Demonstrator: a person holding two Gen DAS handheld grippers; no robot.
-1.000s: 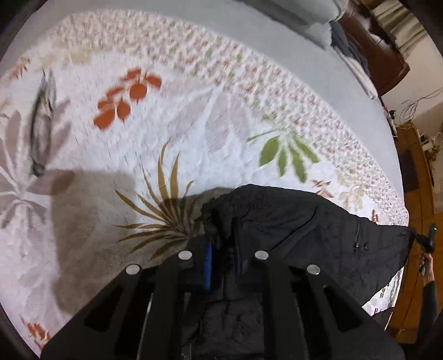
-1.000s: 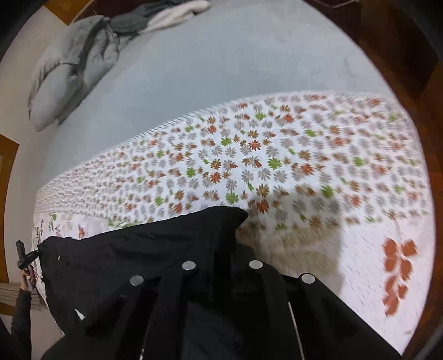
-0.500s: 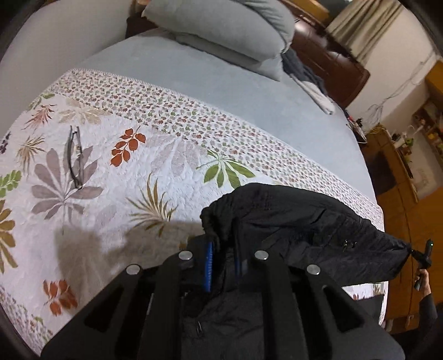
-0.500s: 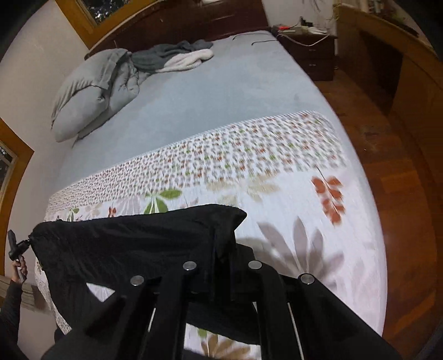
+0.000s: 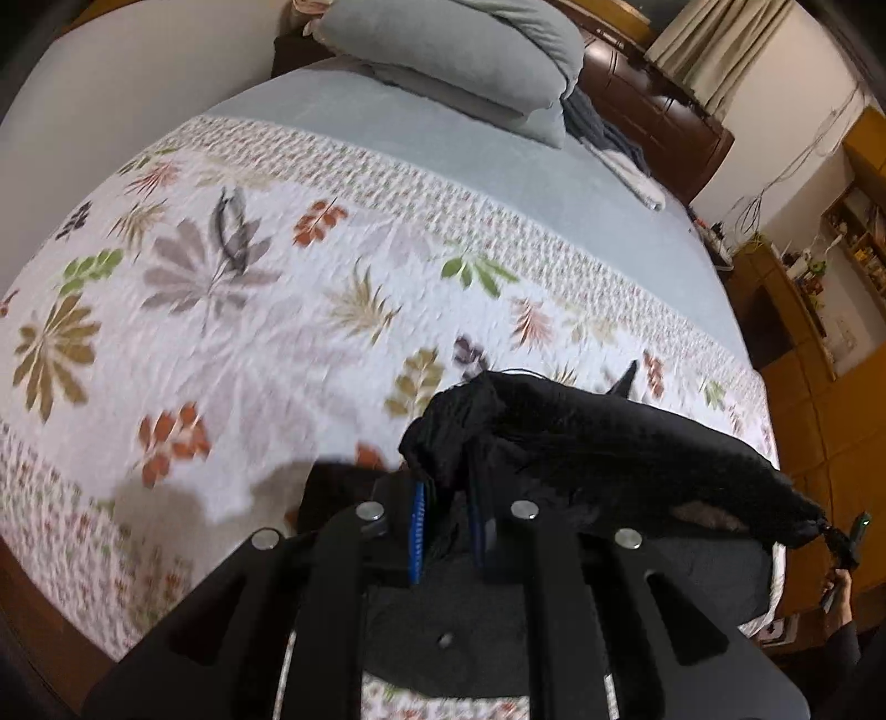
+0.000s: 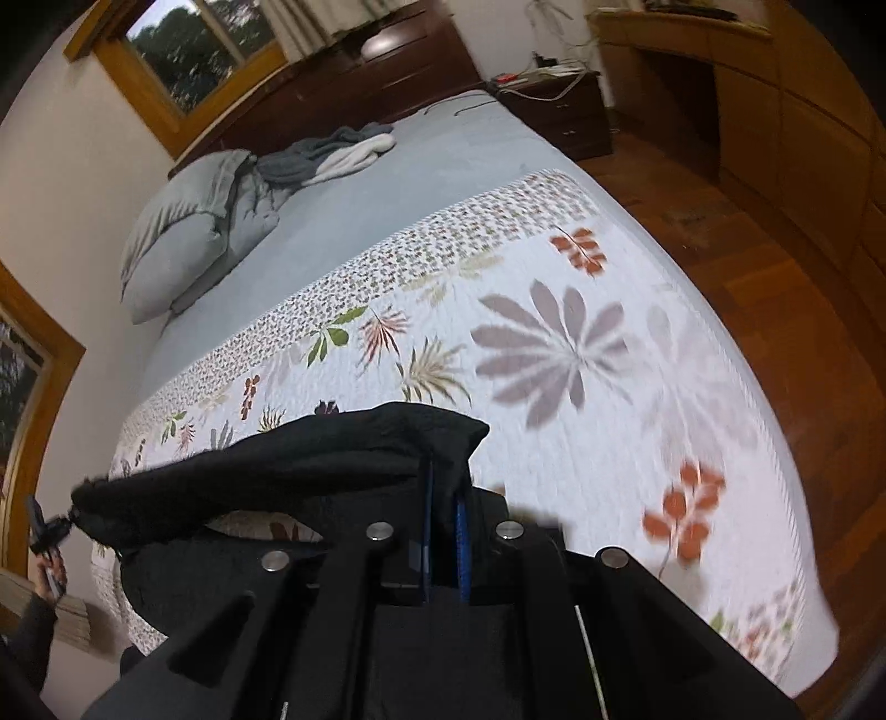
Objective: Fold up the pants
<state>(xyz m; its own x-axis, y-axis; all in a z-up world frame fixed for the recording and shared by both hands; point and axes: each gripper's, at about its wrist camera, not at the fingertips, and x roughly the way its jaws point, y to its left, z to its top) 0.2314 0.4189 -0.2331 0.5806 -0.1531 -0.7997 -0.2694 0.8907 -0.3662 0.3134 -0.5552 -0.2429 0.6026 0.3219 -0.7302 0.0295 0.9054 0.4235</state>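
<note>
- Above the leaf-print white quilt (image 5: pixel 232 354), one pair of black fabric pants (image 5: pixel 609 443) hangs stretched between two grippers.
- Left gripper (image 5: pixel 448 526) and right gripper (image 6: pixel 443 531) each pinch a pants corner.
- At 12 o'clock: seemingly two grey pillows (image 5: pixel 459 50).

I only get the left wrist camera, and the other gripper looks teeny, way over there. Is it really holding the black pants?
Observer: Yes. In the right wrist view the right gripper is shut on the pants, with black cloth pinched between its blue pads.
Operator: What's next to the bed on that side?
Observer: Bare wooden floor runs along the edge of the quilt.
Operator: Is it daytime?
Observer: It looks so. A window on the far wall shows green trees outside.
</note>
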